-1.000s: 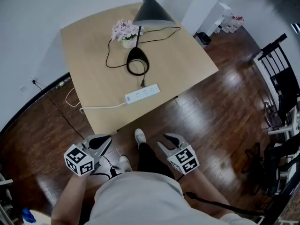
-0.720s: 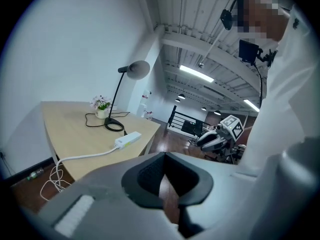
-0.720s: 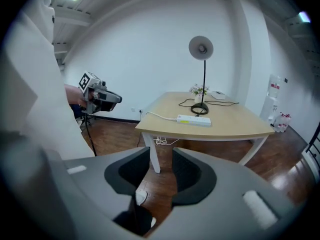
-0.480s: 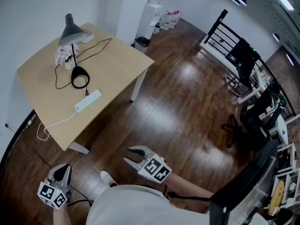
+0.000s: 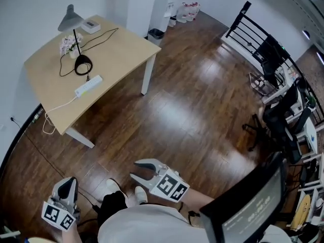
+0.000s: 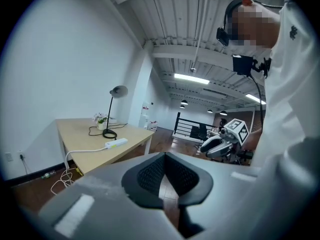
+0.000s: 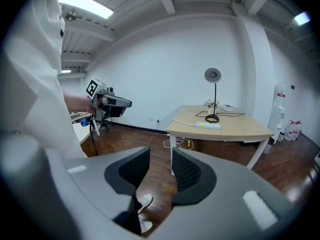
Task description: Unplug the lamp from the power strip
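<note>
Both grippers are held low in front of the person, over the dark wooden floor [image 5: 192, 100] and well apart from the surface [image 5: 116, 54] that carries the task items.

Left gripper [image 5: 66, 184]: jaws together at the tips, nothing between them. Its own view looks along the closed jaws towards the surface, off to its left.

Right gripper [image 5: 134, 169]: jaws apart, nothing between them; floor shows through the gap.

The surface is a light wooden top on white legs, standing against the white wall at the upper left of the head view. On it:
- The lamp [image 5: 70, 19] stands upright near the wall side, grey shade on a thin black stem with a round black base. Its black cord lies in loops on the top.
- The power strip [image 5: 88, 85] is white and lies flat near the front edge, just beside the lamp base. Its white cable runs off the edge and hangs down to the floor.
- A small pot of pink flowers [image 5: 67, 43] stands just beside the lamp stem.

Whether the lamp plug sits in the strip is too small to tell.
</note>
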A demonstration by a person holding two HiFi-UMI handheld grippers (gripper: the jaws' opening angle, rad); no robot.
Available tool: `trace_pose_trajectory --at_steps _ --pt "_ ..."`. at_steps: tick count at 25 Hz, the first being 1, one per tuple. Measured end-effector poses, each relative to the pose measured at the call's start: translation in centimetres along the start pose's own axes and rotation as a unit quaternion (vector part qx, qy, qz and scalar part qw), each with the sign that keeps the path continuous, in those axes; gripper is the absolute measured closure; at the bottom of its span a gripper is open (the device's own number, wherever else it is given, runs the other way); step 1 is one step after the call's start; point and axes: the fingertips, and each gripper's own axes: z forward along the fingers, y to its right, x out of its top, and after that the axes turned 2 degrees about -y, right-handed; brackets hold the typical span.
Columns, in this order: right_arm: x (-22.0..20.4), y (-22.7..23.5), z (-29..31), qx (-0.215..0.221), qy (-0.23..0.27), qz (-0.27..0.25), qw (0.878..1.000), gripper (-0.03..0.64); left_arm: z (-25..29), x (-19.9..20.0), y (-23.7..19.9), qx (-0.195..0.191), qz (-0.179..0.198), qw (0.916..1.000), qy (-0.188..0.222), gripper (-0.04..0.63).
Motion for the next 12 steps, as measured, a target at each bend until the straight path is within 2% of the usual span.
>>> trace_pose_trajectory --at_steps 8,12 --pt "1.8 -4.3 -4.0 -0.018 0.038 -0.006 0.999 0.472 -4.4 -0.4 5.8 -0.017 0.061 0.9980 -0.003 0.591" --pt "3.0 -7.2 -4.9 -0.020 0.049 -0.003 0.999 0.472 -6.9 -0.1 8.0 -0.030 0.072 0.9969 0.010 0.591"
